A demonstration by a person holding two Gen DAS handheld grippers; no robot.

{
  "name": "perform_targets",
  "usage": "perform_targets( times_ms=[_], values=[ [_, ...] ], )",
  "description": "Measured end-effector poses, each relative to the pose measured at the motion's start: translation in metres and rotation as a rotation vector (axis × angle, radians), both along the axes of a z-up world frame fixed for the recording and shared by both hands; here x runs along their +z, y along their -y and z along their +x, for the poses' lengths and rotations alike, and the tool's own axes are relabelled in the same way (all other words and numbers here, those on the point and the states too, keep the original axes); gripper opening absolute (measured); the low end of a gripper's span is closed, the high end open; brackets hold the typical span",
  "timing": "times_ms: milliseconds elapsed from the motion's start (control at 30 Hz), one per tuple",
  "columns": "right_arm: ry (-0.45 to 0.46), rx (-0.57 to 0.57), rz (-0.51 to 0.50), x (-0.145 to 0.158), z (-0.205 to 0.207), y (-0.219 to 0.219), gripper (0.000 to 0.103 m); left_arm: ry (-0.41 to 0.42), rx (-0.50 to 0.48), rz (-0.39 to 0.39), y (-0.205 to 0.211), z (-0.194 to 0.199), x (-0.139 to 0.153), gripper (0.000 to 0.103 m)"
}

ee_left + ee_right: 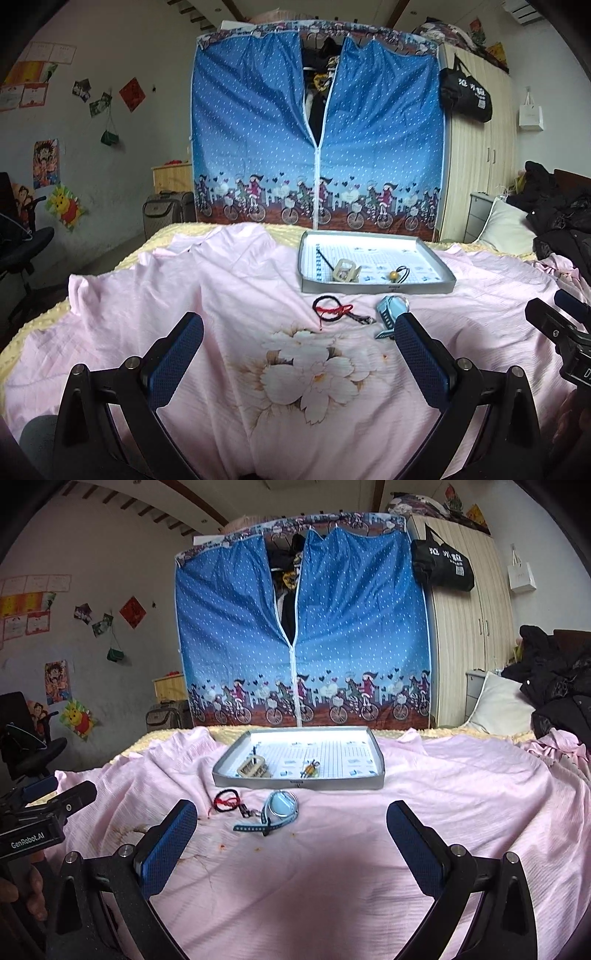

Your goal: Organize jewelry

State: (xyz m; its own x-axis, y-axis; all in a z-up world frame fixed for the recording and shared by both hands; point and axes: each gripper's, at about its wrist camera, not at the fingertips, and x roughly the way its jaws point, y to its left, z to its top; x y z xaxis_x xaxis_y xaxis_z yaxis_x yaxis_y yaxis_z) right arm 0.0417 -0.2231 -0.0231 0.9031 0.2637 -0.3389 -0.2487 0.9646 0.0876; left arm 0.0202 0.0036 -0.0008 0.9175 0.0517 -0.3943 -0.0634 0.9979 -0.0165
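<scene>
Both grippers, left (299, 354) and right (291, 834), hover spread wide and empty. Short of the tray (373, 286), bracelet (328, 308) faces the left; watch (275, 812), strap crosswise, suits the right.

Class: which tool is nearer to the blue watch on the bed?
Left, narrowly. The watch lies just beyond the left tool's right fingertip; from the right tool it lies ahead, left of centre.
</scene>
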Motion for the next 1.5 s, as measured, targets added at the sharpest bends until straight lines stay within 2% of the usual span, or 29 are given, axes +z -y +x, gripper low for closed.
perform_targets(
  times_ms=[233, 433, 567, 700, 800, 933, 1000, 1133, 1200, 1333, 1400, 1500],
  values=[
    [-0.103, -0.038, 0.003, -0.011, 0.014, 0.004, 0.103, -0.086, 0.023, -0.02, -0.005, 0.008, -0.009, 0.101],
    [-0.181, -0.033, 0.014, -0.018, 0.027, 0.007, 0.103, -0.239, -0.011, -0.068, -0.013, 0.034, -0.019, 0.101],
    [-0.269, 0.014, 0.043, -0.025, 0.041, 0.008, 0.103, -0.339, -0.025, -0.081, -0.019, 0.056, -0.023, 0.101],
    [-0.352, 0.066, 0.083, -0.033, 0.057, 0.01, 0.103, -0.457, -0.066, -0.126, -0.03, 0.085, -0.026, 0.101],
    [-0.403, 0.09, 0.069, -0.036, 0.07, 0.007, 0.103, -0.519, -0.084, -0.066, -0.029, 0.104, -0.028, 0.101],
    [-0.493, 0.172, 0.09, -0.045, 0.096, 0.004, 0.103, -0.634, -0.14, -0.072, -0.029, 0.136, -0.038, 0.101],
    [-0.533, 0.191, 0.059, -0.052, 0.111, 0.001, 0.103, -0.671, -0.142, -0.068, -0.029, 0.152, -0.043, 0.101],
    [-0.549, 0.208, -0.003, -0.061, 0.133, -0.004, 0.103, -0.696, -0.129, -0.088, -0.028, 0.182, -0.052, 0.101],
    [-0.551, 0.206, -0.01, -0.065, 0.145, -0.003, 0.103, -0.695, -0.124, -0.123, -0.031, 0.197, -0.058, 0.101],
    [-0.536, 0.182, 0.007, -0.072, 0.167, 0.004, 0.103, -0.643, -0.154, -0.172, -0.036, 0.211, -0.063, 0.101],
    [-0.51, 0.173, 0.002, -0.072, 0.176, 0.005, 0.102, -0.616, -0.177, -0.157, -0.035, 0.214, -0.063, 0.101],
    [-0.483, 0.194, 0.001, -0.073, 0.192, 0.002, 0.09, -0.575, -0.219, -0.079, -0.025, 0.218, -0.063, 0.1]
  ],
)
